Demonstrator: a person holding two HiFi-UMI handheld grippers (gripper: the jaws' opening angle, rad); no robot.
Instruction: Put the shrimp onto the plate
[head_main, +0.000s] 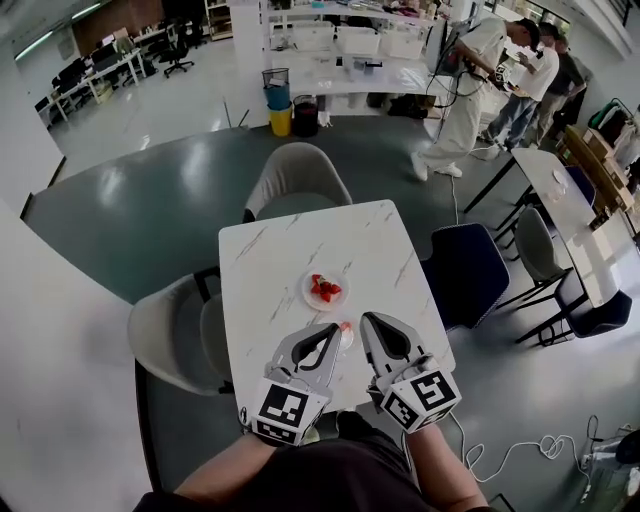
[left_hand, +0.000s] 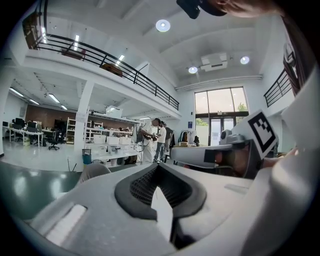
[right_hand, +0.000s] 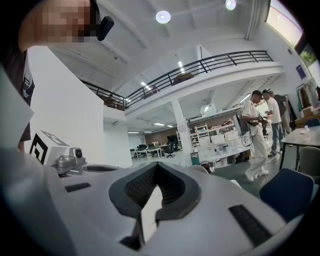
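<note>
Head view, looking steeply down on a white marble-patterned table (head_main: 290, 250). The left gripper (head_main: 335, 329) and the right gripper (head_main: 368, 320) are held side by side over the near edge of the table, each carrying its marker cube at the rear. The fingers of both are drawn fully together at the tips, leaving only the moulded hollow behind them, and neither pair holds anything. The left gripper view (left_hand: 159, 165) and the right gripper view (right_hand: 157, 164) confirm this: in each, the dark ribbed pads (left_hand: 145, 186) meet at the front, and only bare tabletop shows through the hollow.

A small round white plate (head_main: 308, 299) lies just beyond the fingertips, slightly toward the left gripper's side. Red shrimp (head_main: 324, 289) rest at its centre, clear of both grippers. A further pink piece (head_main: 346, 327) lies between the two sets of fingertips, close to the left ones. It is too small to identify with certainty.

A grey chair (head_main: 295, 180) stands at the far end of the table, and a dark blue chair (head_main: 465, 272) stands to the right gripper's outer side. People (head_main: 470, 90) stand well beyond the table.
</note>
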